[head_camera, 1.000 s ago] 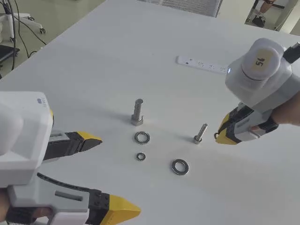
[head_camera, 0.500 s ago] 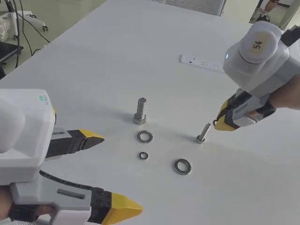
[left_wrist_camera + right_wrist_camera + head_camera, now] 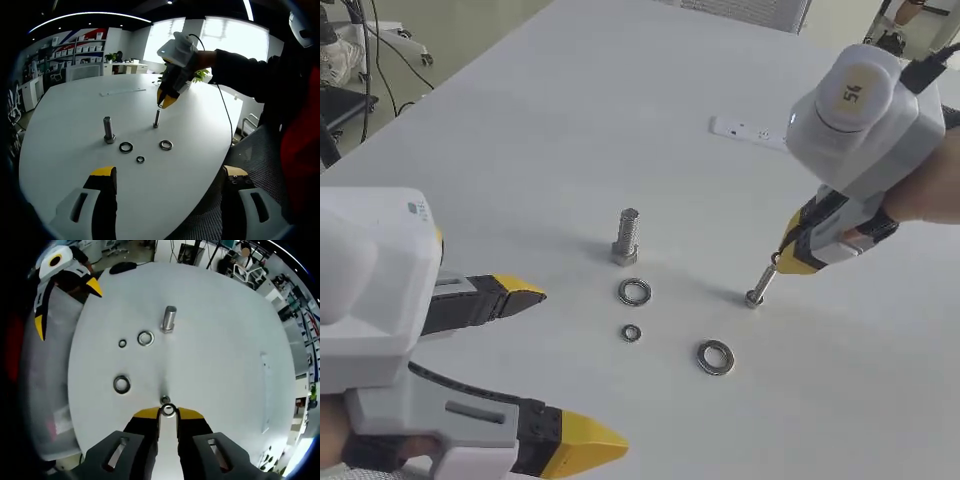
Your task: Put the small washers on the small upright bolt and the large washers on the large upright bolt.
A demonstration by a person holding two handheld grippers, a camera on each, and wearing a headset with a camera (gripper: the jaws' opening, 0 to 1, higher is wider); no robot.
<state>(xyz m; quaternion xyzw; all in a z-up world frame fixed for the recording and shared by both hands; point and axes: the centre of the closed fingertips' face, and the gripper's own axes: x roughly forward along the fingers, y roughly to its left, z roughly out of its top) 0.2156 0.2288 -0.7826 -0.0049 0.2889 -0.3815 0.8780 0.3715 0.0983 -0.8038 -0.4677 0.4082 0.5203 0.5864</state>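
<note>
The right gripper point(image 3: 168, 413) pinches 1 small washer point(image 3: 169, 410) in its jaws just above the small bolt point(image 3: 758, 286) — lined up to drop on — while the left gripper point(image 3: 583, 369) hangs wide open (empty), clear of 3 loose washers point(image 3: 715, 356)

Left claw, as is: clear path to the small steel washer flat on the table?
Probably yes. The open left claw faces the small steel washer with only white table between; the right claw, holding a second small washer, is off over the small upright bolt.

large bolt point(image 3: 627, 236) left of small bolt point(image 3: 758, 288), washers point(image 3: 634, 292) before them
</note>
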